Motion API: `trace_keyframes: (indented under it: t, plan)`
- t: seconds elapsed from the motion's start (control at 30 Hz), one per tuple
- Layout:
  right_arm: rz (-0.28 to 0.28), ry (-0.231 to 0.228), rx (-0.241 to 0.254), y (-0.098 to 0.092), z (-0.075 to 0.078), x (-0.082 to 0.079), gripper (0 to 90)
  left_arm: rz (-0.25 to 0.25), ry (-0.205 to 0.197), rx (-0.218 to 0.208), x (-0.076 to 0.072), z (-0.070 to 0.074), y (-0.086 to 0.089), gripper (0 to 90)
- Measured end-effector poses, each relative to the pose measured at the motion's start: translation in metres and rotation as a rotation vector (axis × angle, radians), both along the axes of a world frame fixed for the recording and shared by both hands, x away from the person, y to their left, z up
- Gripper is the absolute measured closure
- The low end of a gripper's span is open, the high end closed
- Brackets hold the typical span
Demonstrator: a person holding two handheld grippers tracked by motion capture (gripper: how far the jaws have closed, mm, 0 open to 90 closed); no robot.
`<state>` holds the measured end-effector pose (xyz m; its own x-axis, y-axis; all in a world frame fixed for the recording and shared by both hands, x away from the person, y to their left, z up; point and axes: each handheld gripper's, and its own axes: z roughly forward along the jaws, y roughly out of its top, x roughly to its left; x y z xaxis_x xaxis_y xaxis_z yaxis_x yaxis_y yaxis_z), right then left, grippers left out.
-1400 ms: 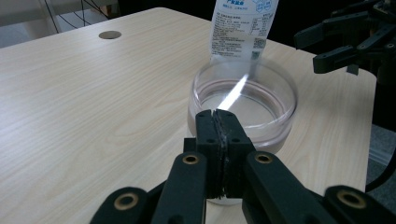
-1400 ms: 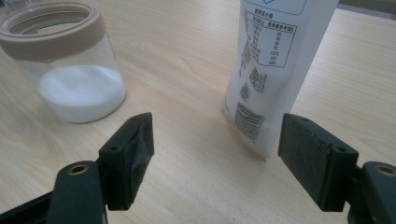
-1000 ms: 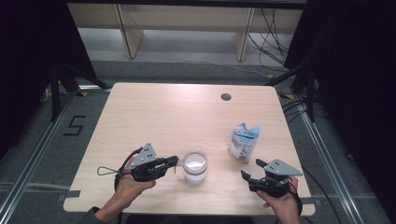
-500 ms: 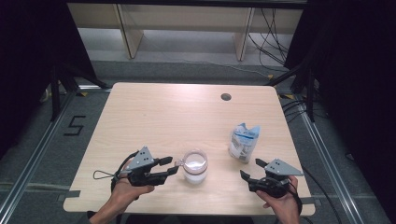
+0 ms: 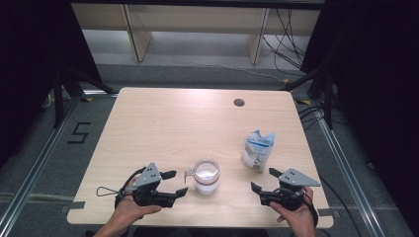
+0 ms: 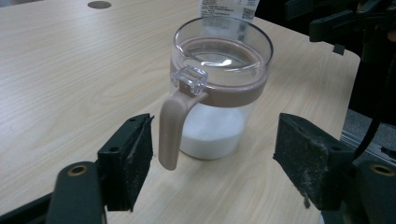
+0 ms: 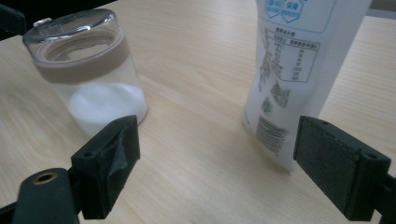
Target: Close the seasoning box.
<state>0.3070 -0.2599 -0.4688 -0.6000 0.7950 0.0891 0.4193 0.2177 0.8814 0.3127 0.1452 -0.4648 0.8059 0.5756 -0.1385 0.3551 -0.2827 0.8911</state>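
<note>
Jaws spread wide on left gripper, aimed at clear jar just right of it, holding nothing. Right gripper likewise spread, empty, right of jar. White pouch upright beyond and right of jar on wooden table.

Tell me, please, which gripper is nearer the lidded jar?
Left. The left gripper sits just left of the jar, jaws open toward its handle; the right gripper sits farther right, below the pouch.
</note>
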Motion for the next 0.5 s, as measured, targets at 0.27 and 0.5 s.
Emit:
trace_keyframes:
  t: [0.27,0.5]
  plan:
    - [0.022,-0.004,-0.010,0.001,-0.001,0.000,15.8,-0.026,0.017,-0.015,-0.007,-0.007,0.000,18.9]
    - [0.042,0.035,0.004,0.006,-0.002,-0.009,15.7,-0.045,0.032,-0.003,-0.011,-0.012,0.002,16.8]
